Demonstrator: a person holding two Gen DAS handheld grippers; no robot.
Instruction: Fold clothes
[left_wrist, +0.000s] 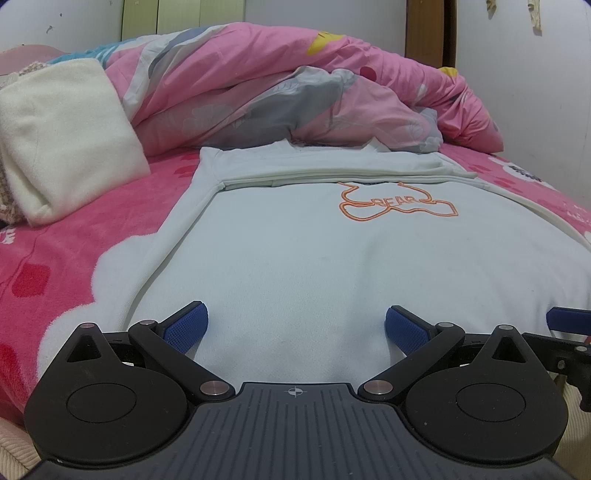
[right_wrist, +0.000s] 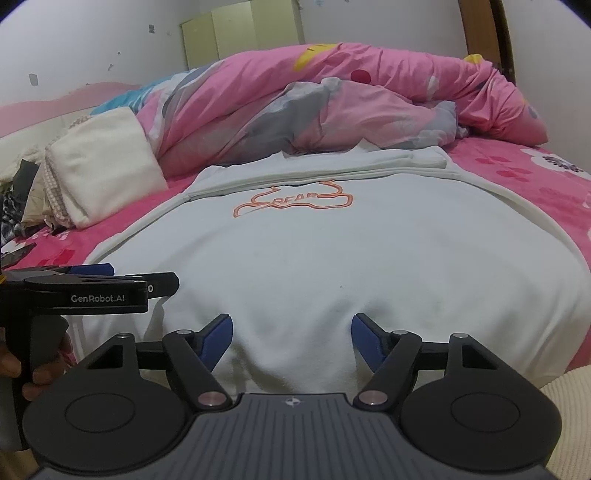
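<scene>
Fleecy pink bedspread (left_wrist: 55, 258) under smooth pale sweatshirt (left_wrist: 295, 258); both grippers' fingers wide, empty.

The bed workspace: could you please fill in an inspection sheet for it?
Surface: bed, pink fleece sheet.
Job's things: pale sweatshirt with orange BEAR logo, lying flat, sleeves folded across the top.
Clutter: bunched quilt behind; folded cream garment at left.
Grippers: left gripper and right gripper both open over the sweatshirt's near hem, cloth between the fingers, not pinched.
Cables: nothing seen.
Surroundings: white wall, pale cupboard.
</scene>
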